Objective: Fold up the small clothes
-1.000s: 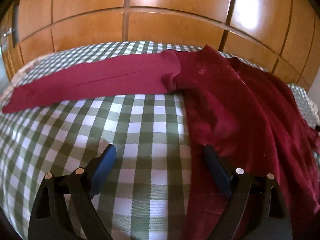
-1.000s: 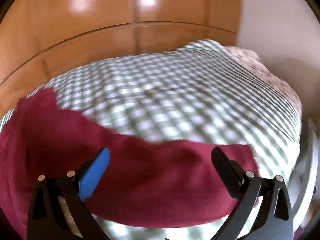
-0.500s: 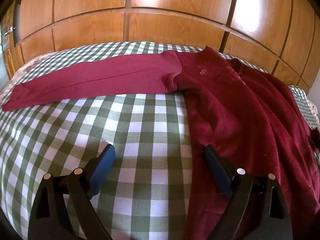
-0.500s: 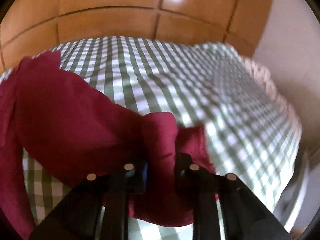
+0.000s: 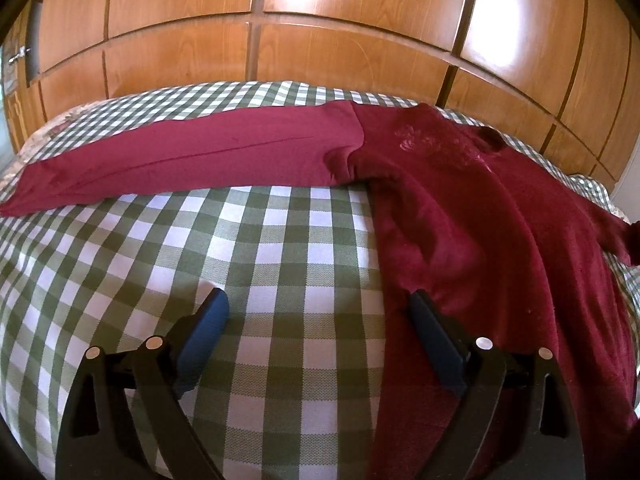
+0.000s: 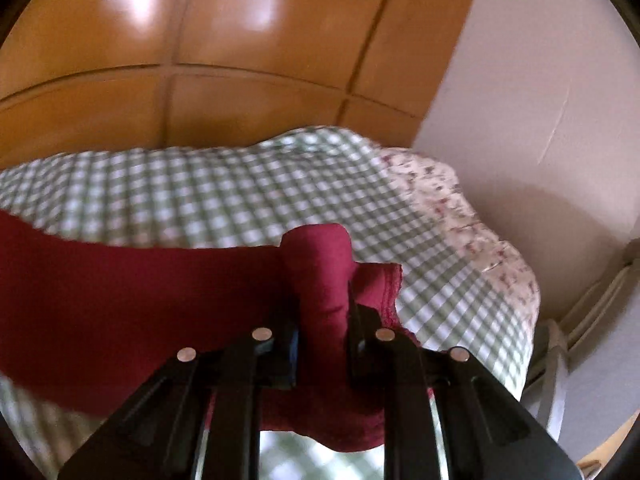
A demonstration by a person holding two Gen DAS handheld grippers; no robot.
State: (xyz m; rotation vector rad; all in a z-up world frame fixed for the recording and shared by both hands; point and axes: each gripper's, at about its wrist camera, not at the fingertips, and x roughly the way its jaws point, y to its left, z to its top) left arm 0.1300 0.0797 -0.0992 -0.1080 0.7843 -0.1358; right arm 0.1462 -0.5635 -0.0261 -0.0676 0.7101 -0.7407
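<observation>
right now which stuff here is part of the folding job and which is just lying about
Part of the job:
- maroon long-sleeved top
- right tongs, shut on the top's sleeve end
- left tongs, open above the cloth, beside the top's edge

Just there:
- green checked bedcover
- floral sheet edge
- wooden wardrobe

Right gripper (image 6: 322, 320) jaws pinching maroon sleeve (image 6: 316, 264) — raised over checked bedcover (image 6: 224, 200)
</observation>
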